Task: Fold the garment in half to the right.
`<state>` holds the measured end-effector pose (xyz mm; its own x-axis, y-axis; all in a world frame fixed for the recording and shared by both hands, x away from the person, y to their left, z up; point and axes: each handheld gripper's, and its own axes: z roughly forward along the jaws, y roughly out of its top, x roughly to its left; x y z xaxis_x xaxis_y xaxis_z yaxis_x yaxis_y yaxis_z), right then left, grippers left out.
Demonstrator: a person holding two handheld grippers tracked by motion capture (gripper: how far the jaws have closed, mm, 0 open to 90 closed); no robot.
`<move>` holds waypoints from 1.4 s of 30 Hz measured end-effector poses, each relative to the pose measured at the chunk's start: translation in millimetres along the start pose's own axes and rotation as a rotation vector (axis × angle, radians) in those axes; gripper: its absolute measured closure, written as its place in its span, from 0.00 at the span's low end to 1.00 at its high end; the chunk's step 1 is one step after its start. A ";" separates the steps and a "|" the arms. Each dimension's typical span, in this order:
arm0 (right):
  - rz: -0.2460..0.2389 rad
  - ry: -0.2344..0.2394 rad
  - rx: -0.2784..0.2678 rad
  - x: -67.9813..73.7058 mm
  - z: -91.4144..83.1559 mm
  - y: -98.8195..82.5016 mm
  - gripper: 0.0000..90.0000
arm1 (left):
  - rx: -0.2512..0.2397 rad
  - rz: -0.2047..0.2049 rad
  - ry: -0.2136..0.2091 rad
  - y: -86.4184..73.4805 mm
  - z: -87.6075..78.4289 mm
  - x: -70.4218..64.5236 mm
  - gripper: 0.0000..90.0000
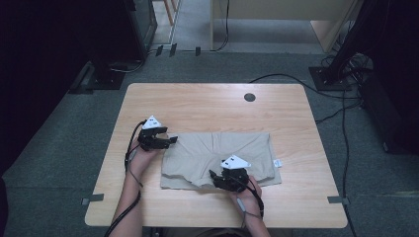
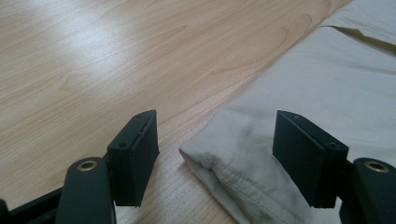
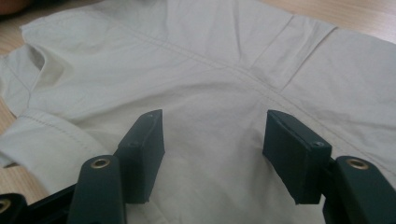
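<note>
A pair of beige shorts (image 1: 217, 155) lies flat on the wooden table (image 1: 207, 106). My left gripper (image 1: 170, 139) rests at the shorts' far left corner, jaws open; in the left gripper view the hemmed corner of the shorts (image 2: 233, 172) lies between the jaws of the left gripper (image 2: 217, 158), with no pad pressing on it. My right gripper (image 1: 213, 176) sits over the near edge of the shorts, jaws open. The right gripper view has the right gripper (image 3: 215, 154) above the shorts (image 3: 210, 70) near their centre seam, with nothing pinched.
A small white tag (image 1: 277, 163) sticks out at the right edge of the shorts. A round cable hole (image 1: 249, 97) is in the tabletop at the back. Cables (image 1: 341, 113) trail on the carpet to the right. Dark equipment stands (image 1: 104, 74) sit beyond the table.
</note>
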<state>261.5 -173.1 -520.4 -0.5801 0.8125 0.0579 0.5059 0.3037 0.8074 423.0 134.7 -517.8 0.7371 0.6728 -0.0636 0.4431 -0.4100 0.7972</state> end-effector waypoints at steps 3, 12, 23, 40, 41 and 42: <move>-0.011 -0.002 0.009 1.5 1.4 -0.9 0.42 | 0.001 0.004 0.001 0.0 0.2 -0.4 0.35; -0.032 -0.004 0.027 5.0 2.6 -4.9 0.43 | 0.001 0.006 0.000 0.0 0.1 -0.5 0.35; -0.027 -0.009 -0.013 9.6 -1.2 9.4 0.42 | 0.006 0.019 0.002 0.2 0.6 -1.6 0.35; -0.044 0.002 -0.005 22.7 8.3 23.4 0.43 | 0.004 0.019 -0.002 0.1 0.4 -1.5 0.35; -0.041 0.003 -0.003 23.8 9.1 23.9 0.43 | 0.004 0.019 -0.003 0.2 0.3 -1.5 0.35; -0.041 0.003 -0.003 23.8 9.1 23.9 0.43 | 0.004 0.020 -0.003 0.1 0.3 -1.6 0.35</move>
<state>265.6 -142.0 -505.0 -0.6018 0.7982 0.0264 0.4797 0.3349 0.8110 422.1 133.4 -517.8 0.7471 0.6628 -0.0497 0.4304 -0.4255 0.7961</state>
